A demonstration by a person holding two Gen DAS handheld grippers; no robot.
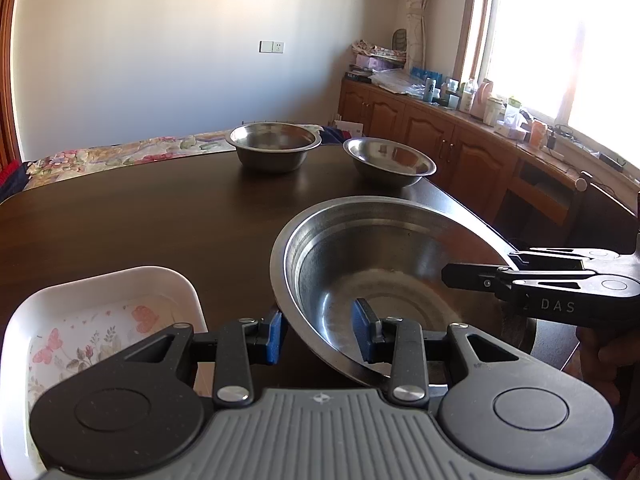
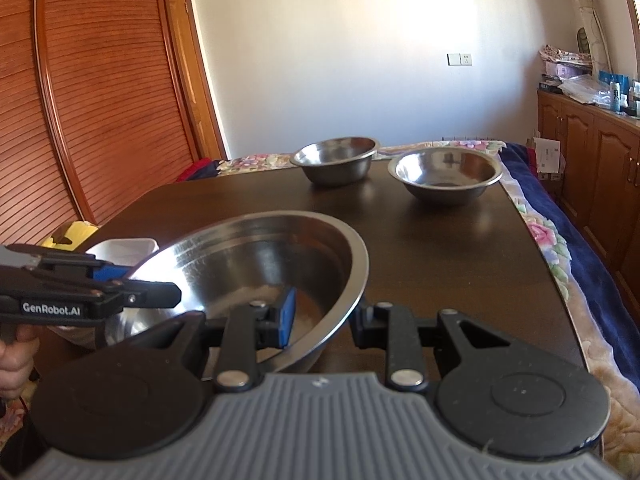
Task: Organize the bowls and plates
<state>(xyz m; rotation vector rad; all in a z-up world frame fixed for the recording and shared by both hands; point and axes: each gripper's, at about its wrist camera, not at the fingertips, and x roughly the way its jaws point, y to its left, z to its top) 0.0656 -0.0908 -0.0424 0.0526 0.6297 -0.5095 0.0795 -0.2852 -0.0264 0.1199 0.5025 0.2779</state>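
Note:
A large steel bowl [image 1: 380, 248] [image 2: 248, 256] hangs tilted over the near part of the dark table [image 1: 140, 216] [image 2: 440, 248], held from two sides. My left gripper [image 1: 320, 334] is shut on its near-left rim, one blue pad inside and one outside. My right gripper [image 2: 324, 320] is shut on the opposite rim; its fingers [image 1: 472, 276] show at the right of the left wrist view. Two smaller steel bowls [image 1: 273, 144] [image 1: 390, 160] [image 2: 336, 156] [image 2: 444, 172] stand at the table's far end. A white floral dish [image 1: 100, 320] [image 2: 124, 250] lies left of the big bowl.
Wooden cabinets [image 1: 460, 148] with clutter on top run under the window on the right. A bed with a floral cover [image 1: 120, 154] lies beyond the table. A slatted wooden wardrobe [image 2: 100, 100] stands on the left, with a yellow thing [image 2: 70, 234] near the table's left edge.

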